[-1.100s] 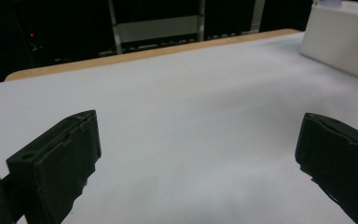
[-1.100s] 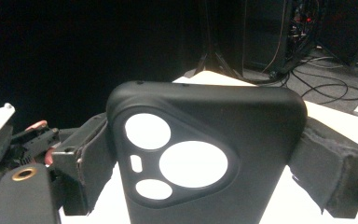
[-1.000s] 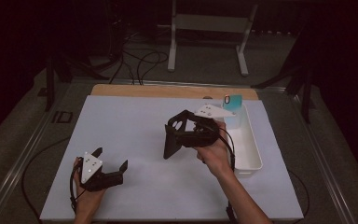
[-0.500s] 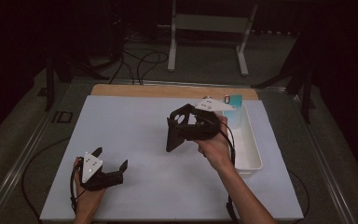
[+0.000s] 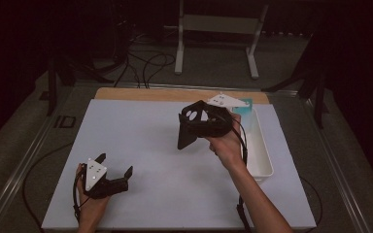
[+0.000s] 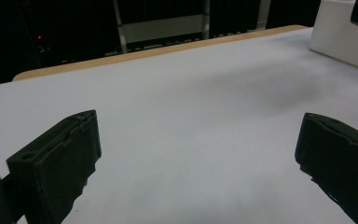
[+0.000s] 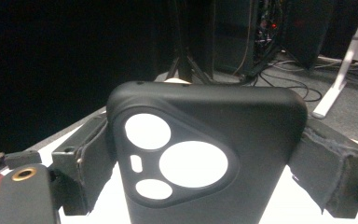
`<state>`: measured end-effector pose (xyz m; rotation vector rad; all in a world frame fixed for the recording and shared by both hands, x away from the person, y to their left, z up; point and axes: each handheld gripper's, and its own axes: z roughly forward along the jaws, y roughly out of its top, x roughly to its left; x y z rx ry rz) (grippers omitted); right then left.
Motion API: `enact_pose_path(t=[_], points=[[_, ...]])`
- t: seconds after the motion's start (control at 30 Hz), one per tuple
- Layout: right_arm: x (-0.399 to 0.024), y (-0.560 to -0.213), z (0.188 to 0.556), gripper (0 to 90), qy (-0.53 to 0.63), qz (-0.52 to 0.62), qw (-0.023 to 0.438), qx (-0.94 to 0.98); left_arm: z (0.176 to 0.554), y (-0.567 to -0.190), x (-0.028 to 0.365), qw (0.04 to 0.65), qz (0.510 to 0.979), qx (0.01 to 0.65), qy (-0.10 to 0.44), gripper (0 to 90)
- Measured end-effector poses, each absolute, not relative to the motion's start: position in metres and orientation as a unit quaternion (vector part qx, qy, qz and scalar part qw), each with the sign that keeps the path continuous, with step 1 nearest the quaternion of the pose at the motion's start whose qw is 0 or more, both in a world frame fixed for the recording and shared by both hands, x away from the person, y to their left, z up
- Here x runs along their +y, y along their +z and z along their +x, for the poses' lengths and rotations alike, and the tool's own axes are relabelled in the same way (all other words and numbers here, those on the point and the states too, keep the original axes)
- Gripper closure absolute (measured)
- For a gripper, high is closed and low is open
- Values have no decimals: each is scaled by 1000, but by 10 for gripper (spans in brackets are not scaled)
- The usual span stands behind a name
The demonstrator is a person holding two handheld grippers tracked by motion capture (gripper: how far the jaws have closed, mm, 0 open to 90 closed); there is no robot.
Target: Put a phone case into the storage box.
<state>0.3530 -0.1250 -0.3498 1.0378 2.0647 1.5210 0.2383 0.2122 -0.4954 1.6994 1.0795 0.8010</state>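
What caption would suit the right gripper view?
Right gripper clamping a black phone case, its camera cutouts facing the lens.

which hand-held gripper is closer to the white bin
Right. The right hand-held gripper, clamping a phone case, hovers just beside the white bin; the left hand-held gripper sits far across the table.

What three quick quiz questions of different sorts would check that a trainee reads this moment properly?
1. True or false: the left gripper holds something.
2. What does the right gripper clamp? A) a cup B) a black phone case C) a cable
3. Which side of the table does the white bin sit on, in the high view?

Key: 1 false, open over the white mat. 2 B. 3 right.
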Motion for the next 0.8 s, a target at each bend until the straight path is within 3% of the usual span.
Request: enact_pose_path(t=[0.8], points=[[-138, -343, 380, 138, 522, 391, 218, 726, 238, -496, 211, 469, 693, 441, 326, 7]])
